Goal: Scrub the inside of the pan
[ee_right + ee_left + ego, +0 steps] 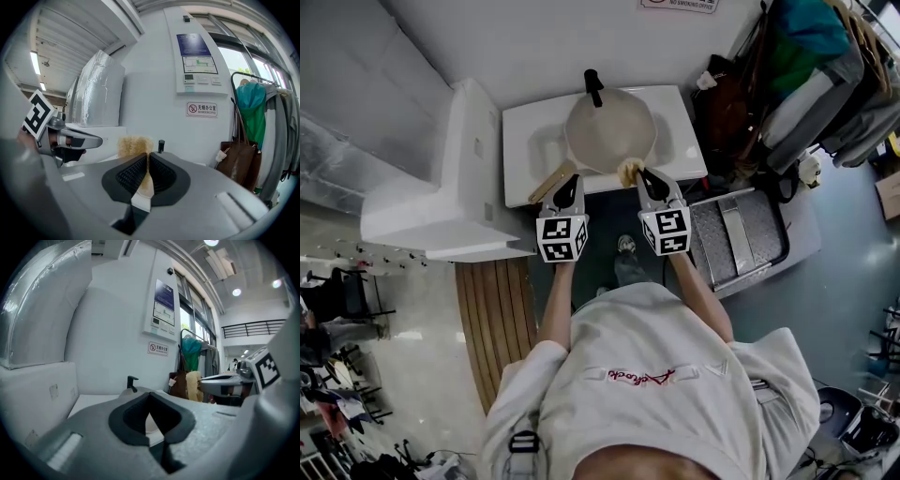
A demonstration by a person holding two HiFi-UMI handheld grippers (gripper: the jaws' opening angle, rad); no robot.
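On white rectangular counter (680,141), against a pale wall: one round cream pan (609,131) at centre, its tan wooden handle (551,184) reaching the counter's near edge, and one black tap-like fitting (593,87) at the counter's far edge. Left of counter, one white boxy cabinet (464,178); right of it, one ribbed metal folding step (736,234) and one brown bag (727,103) among hung clothes; below it, one slatted wooden board (492,319) on grey floor. At counter's near edge, two grippers: left gripper (566,187), jaws closed together, beside the handle; right gripper (649,180), jaws pinched on one tan fibrous scrub pad (628,170).
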